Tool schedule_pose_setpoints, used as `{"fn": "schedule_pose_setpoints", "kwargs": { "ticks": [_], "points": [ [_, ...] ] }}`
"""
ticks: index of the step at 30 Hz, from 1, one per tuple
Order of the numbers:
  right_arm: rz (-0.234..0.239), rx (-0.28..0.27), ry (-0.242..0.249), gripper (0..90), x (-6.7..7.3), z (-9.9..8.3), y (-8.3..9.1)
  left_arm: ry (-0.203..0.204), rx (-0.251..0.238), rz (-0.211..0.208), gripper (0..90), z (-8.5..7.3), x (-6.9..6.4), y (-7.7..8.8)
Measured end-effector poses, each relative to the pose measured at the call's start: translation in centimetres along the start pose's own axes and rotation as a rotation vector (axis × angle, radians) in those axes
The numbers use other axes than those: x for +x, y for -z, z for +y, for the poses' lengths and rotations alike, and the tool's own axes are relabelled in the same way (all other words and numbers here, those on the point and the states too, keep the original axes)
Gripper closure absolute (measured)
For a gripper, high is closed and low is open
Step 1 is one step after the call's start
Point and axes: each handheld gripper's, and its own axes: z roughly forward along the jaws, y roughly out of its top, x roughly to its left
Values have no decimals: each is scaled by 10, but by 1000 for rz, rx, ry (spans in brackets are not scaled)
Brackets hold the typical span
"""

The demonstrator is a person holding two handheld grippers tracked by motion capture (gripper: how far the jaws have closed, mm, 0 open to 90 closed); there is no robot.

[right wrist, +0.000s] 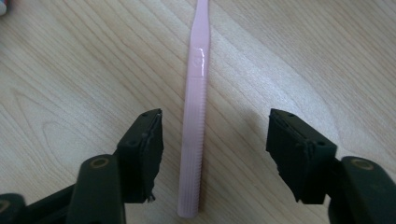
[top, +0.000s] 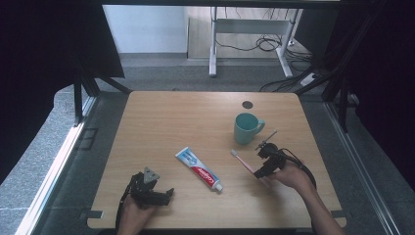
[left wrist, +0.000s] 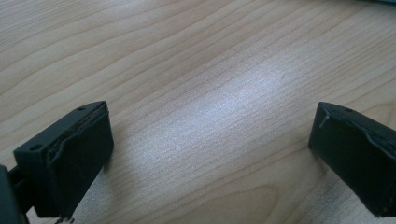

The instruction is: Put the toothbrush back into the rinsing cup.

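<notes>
A pink toothbrush (right wrist: 196,116) lies flat on the wooden table (top: 161,117), its handle running between the jaws of my right gripper (right wrist: 215,149). Neither pad touches the handle, so the jaws stand open around it. From above, the right gripper (top: 262,171) sits over the handle end of the toothbrush (top: 242,161), just below a teal mug (top: 246,127). A toothpaste tube (top: 199,169) lies mid-table. My left gripper (left wrist: 210,154) rests low over bare wood, open and holding nothing; it is at the front left (top: 166,193).
A small dark round mark (top: 247,104) is on the table's far side. Beyond the table are a grey floor, a white desk frame (top: 213,44) and loose cables. Dark frame posts stand at both sides.
</notes>
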Motion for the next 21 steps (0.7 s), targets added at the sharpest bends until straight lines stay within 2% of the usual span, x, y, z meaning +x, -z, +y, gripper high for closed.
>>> {"fn": "schedule_pose_setpoints", "kwargs": {
  "ticks": [9, 16, 21],
  "points": [
    [-5, 89, 61, 519, 7, 20, -4, 0, 0, 0, 0, 0, 0, 0],
    [-13, 142, 92, 631, 12, 34, -12, 0, 0, 0, 0, 0, 0, 0],
    [-16, 171, 95, 691, 15, 41, -16, 0, 0, 0, 0, 0, 0, 0]
  ]
}}
